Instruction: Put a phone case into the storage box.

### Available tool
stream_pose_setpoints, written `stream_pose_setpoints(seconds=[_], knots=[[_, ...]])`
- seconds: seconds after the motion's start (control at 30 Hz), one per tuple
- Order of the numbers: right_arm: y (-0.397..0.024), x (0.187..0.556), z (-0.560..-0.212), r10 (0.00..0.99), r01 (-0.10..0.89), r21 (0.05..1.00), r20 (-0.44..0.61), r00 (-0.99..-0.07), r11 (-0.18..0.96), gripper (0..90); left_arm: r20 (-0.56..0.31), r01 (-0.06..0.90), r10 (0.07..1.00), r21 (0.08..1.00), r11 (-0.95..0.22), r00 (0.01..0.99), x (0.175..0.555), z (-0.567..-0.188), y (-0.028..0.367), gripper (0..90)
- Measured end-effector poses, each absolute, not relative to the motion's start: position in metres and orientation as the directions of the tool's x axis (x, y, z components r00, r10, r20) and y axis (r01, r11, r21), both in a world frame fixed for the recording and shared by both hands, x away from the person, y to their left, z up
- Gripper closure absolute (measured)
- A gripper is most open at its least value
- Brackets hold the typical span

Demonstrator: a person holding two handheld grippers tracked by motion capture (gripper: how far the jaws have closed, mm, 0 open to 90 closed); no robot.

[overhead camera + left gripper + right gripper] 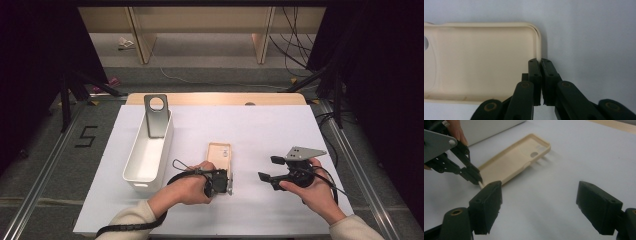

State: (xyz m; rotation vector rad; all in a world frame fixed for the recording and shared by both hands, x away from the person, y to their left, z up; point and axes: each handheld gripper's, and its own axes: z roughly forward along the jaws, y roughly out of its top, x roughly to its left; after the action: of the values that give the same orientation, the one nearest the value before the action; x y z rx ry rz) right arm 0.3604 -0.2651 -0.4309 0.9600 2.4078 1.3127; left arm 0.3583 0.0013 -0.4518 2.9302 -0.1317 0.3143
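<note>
A cream phone case point(220, 154) lies hollow side up on the white table point(260, 130), near the middle. My left gripper point(223, 176) comes in at the case's near end, shut on the rim at a corner. In the left gripper view the two black pads point(535, 68) meet on the thin edge of the case point(481, 60). The right gripper view has the same case point(516, 160) with the left gripper point(479, 180) pinching its near corner. My right gripper point(268, 168) is to the right of the case, apart from it. It point(537, 212) stands open over bare table with nothing between its fingers.
A white rectangular bin point(148, 150) stands at the left of the table, with a grey metal plate with a round hole point(156, 117) leaning in its far end. A wooden strip point(215, 98) runs along the table's far edge. Dark stands and cables flank both sides.
</note>
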Motion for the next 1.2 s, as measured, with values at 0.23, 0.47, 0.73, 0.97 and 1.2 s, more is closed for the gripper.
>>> stream_pose_setpoints(seconds=[0.23, 0.47, 0.73, 0.97, 1.2], knots=[[-0.264, 0.361, -0.432, 0.648, 0.435, 0.816, 0.1, -0.755, 0.381, 21.8, 0.241, -0.116, -0.065, 0.205, -0.972, 0.968, 0.352, -0.448, 0.007, 87.0], [-0.263, 0.363, -0.432, 0.654, 0.44, 0.814, 0.101, -0.749, 0.379, 21.9, 0.244, -0.113, -0.057, 0.221, -0.969, 0.968, 0.345, -0.449, 0.012, 87.0], [-0.254, 0.369, -0.432, 0.658, 0.455, 0.815, 0.125, -0.742, 0.358, 22.2, 0.26, -0.12, -0.056, 0.237, -0.964, 0.964, 0.341, -0.443, 0.011, 87.1], [-0.243, 0.382, -0.433, 0.661, 0.474, 0.814, 0.154, -0.734, 0.336, 23.2, 0.273, -0.135, -0.064, 0.25, -0.959, 0.96, 0.337, -0.434, 0.007, 87.1], [-0.225, 0.402, -0.433, 0.655, 0.503, 0.812, 0.21, -0.726, 0.297, 24.0, 0.282, -0.156, -0.08, 0.258, -0.953, 0.956, 0.331, -0.43, 0.001, 87.0]])
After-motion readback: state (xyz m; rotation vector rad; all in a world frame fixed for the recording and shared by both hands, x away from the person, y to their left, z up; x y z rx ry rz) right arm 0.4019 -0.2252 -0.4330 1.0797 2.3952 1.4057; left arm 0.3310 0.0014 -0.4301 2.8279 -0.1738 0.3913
